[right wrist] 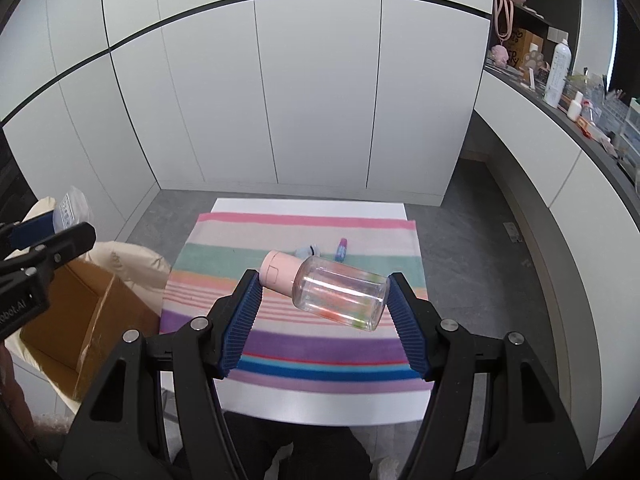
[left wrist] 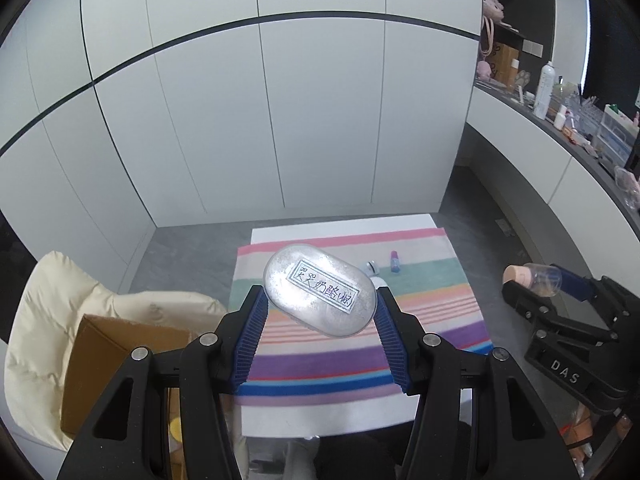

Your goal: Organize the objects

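Handwriting on a white label marks the silver tin [left wrist: 320,295], clamped in the left gripper [left wrist: 320,300] fingers above the striped cloth [left wrist: 360,344]. Right gripper [right wrist: 322,294], lettered "DAS", pinches a clear pink-capped bottle [right wrist: 332,294] over that cloth, right of the cardboard box [right wrist: 76,320].

White panelled wall [left wrist: 240,120], grey floor [right wrist: 460,208], cluttered dark counter [left wrist: 560,120] at right

A dull silvery metal tin [left wrist: 320,295], a clear glossy plastic bottle [right wrist: 340,297], a striped woven cloth [right wrist: 300,344].
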Motion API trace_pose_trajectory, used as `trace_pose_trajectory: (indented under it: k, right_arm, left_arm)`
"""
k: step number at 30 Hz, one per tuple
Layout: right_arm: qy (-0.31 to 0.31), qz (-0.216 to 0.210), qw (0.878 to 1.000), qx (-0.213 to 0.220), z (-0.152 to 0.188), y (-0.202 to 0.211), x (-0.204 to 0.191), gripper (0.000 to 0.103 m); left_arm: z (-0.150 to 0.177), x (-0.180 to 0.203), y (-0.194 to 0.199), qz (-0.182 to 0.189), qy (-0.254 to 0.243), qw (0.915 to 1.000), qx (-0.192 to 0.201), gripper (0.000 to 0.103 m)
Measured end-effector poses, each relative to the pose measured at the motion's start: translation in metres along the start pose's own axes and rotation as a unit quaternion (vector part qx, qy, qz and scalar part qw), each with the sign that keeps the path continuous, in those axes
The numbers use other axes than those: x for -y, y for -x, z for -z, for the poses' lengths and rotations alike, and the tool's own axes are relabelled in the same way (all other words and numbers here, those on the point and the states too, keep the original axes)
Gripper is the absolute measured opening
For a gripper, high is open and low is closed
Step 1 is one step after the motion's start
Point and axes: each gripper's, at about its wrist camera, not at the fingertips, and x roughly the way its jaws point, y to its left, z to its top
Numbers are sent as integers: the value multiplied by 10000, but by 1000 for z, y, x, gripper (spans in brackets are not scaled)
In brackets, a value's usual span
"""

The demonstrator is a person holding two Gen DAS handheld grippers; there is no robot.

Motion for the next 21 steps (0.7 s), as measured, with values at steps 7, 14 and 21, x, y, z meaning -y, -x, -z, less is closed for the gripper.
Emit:
trace_pose_trajectory:
  k: [7, 14, 21]
  right_arm:
    - [-24, -66, 9999, -93, 38, 21, -2, 67]
    - [-37, -178, 9992, -347, 77, 33, 0, 67]
    - [-244, -209, 9968, -736, 117, 38, 15, 67]
  left_arm:
    - [30, -3, 25, -6, 123, 9999, 24, 56]
    - [67, -7, 41, -285, 173, 9994, 25, 56]
    - [106, -3, 45, -93, 131, 9993, -350, 56]
